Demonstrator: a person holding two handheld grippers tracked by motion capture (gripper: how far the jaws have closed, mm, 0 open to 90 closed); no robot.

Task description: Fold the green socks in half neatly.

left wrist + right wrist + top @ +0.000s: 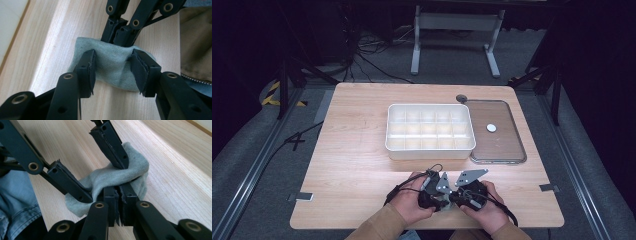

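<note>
A small grey-green knitted cloth (112, 67) lies on the wooden table near its front edge. In the right gripper view, my right gripper (117, 188) is shut on the near edge of the cloth (136, 167). My left gripper (113, 56) is open, its two jaws standing on either side of the cloth and touching it. The right gripper (118, 41) comes in from opposite and pinches the cloth's far edge. In the high view both grippers, left (446, 197) and right (455, 196), meet tip to tip in the person's hands.
A white tray (430, 150) with several empty compartments stands mid-table. To its right lies a clear flat lid (498, 161) with a small white disc (491, 128) on it. A dark round hole cover (461, 98) sits behind. The table's front edge is just below the hands.
</note>
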